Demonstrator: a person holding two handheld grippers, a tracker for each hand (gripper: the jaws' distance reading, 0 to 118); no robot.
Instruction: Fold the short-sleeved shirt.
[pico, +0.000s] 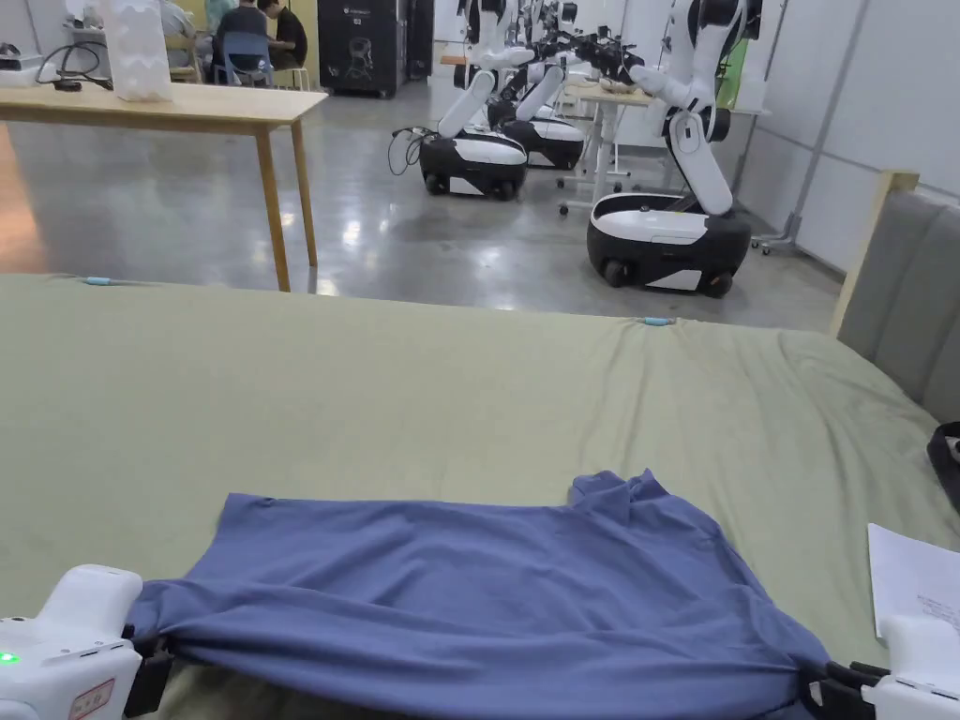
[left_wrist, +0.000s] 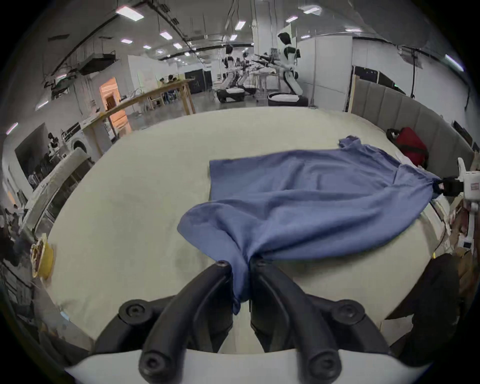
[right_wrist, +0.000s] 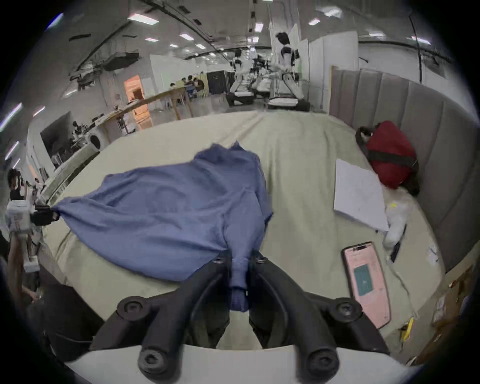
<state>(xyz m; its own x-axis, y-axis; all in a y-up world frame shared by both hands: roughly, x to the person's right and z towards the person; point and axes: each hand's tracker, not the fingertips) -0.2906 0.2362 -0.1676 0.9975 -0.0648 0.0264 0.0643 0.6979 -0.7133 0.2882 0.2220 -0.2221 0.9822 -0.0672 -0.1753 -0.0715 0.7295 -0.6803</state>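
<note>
Both grippers pinch the blue shirt's near edge, cloth stretched over the bed.

I have the left gripper (left_wrist: 240, 267) closed on a bunched corner of the shirt (pico: 487, 591), lower left of the head view; the right gripper (right_wrist: 240, 257) is clamped on what looks like a sleeve end, lower right. The shirt lies low in the frame on the green bed sheet (pico: 375, 394), collar toward the far side, near edge lifted. Risks as I judge them: thin bunched grip could slip if I pull apart harder; uneven lift gives a skewed fold; the phone (right_wrist: 367, 283) and paper (right_wrist: 357, 194) sit near the right gripper and could get swept.
</note>
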